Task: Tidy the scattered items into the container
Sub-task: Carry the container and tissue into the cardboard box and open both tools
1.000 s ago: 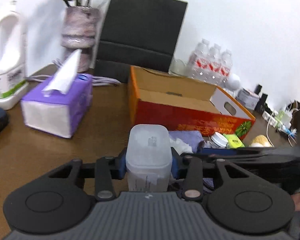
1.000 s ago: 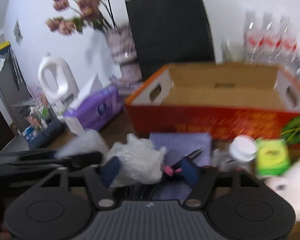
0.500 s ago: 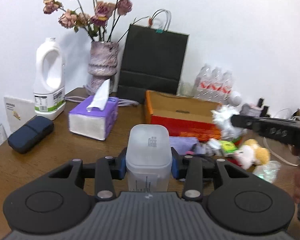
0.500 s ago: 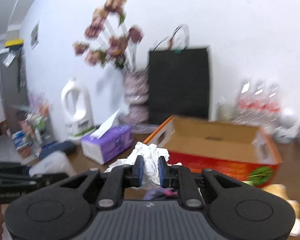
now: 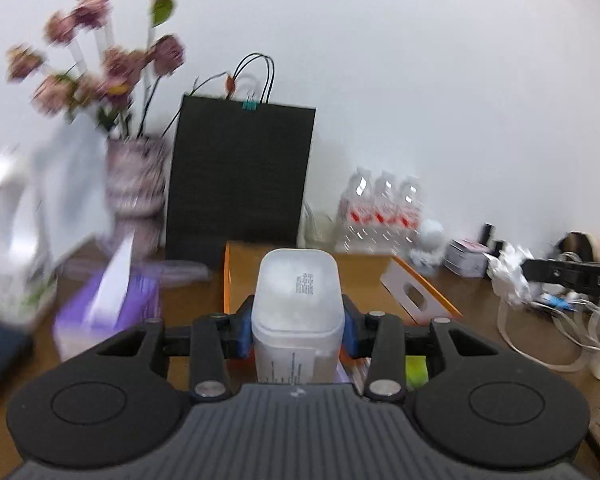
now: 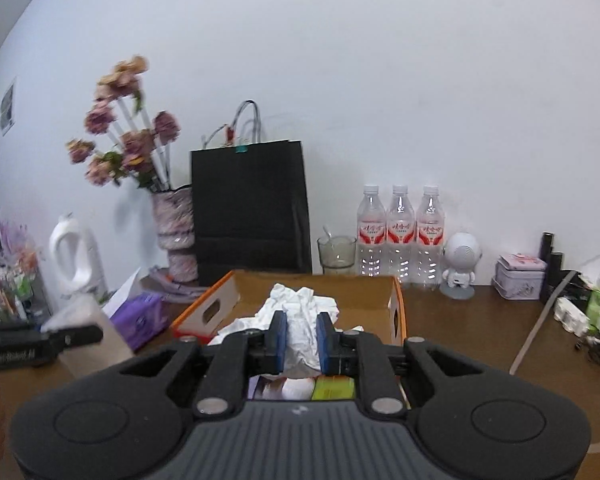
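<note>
**Both grippers loaded, raised in front of the box**

Left wrist view: your left gripper [image 5: 298,330] is clamped on a translucent white plastic tub with a rounded-square lid [image 5: 297,312], blue pads pressing its two sides, tub upright. Behind it sits the open orange cardboard box [image 5: 416,296], far end toward the wall, a hand-hole flap at its right end. Purple tissue box [image 5: 112,312] left of it, blurred. Black paper bag [image 5: 240,184] stands against the wall behind the box; vase of dried pink flowers [image 5: 134,176] to its left. At far right, your right gripper [image 5: 518,272] shows side-on with crumpled white paper [image 5: 506,276] at its tips.

Right wrist view: your right gripper [image 6: 302,342] has just been closing, jaws now narrow, squeezing the crumpled white paper [image 6: 300,320] between the blue pads. Paper bulges above and below the pads. The orange box [image 6: 398,312] lies just beyond, open top, brown inside. Three clear water bottles with red labels [image 6: 400,236] line the wall on the right, white astronaut figure [image 6: 462,266] beside them. Your left gripper [image 6: 82,336] pokes in at left with the tub [image 6: 80,316], blurred.
</note>
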{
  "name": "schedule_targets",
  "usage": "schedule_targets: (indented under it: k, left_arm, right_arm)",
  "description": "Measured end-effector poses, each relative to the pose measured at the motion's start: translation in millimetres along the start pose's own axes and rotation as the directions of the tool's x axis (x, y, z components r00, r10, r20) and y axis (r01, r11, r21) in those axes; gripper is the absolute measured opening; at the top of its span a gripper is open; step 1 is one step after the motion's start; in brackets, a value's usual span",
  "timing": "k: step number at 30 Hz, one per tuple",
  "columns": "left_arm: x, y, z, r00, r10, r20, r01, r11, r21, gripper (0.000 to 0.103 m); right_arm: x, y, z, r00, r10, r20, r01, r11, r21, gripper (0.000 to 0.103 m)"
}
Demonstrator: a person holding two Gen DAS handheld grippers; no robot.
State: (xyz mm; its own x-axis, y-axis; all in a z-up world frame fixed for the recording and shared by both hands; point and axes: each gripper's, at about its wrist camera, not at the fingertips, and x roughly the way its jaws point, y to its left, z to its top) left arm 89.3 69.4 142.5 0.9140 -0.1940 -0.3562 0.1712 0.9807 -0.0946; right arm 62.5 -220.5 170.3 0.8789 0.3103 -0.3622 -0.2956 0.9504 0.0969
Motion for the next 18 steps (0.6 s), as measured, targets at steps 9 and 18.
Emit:
schedule_targets:
  k: [9,18]
  left_arm:
    - [239.8,0.7,40.7,0.942,0.265,-0.205,-0.239,0.960,0.143,0.041]
    - [304.0,26.9,25.3,0.897,0.229,-0.378,-0.202,0.973,0.110,0.053]
  right_arm:
    - [233.7,-31.0,63.5,0.958,-0.099,-0.268,0.076,0.992,-0.096,0.014]
    - [371.6,-47.7,16.4,0.830,-0.231,-0.508,0.167,0.971,-0.170,0.025]
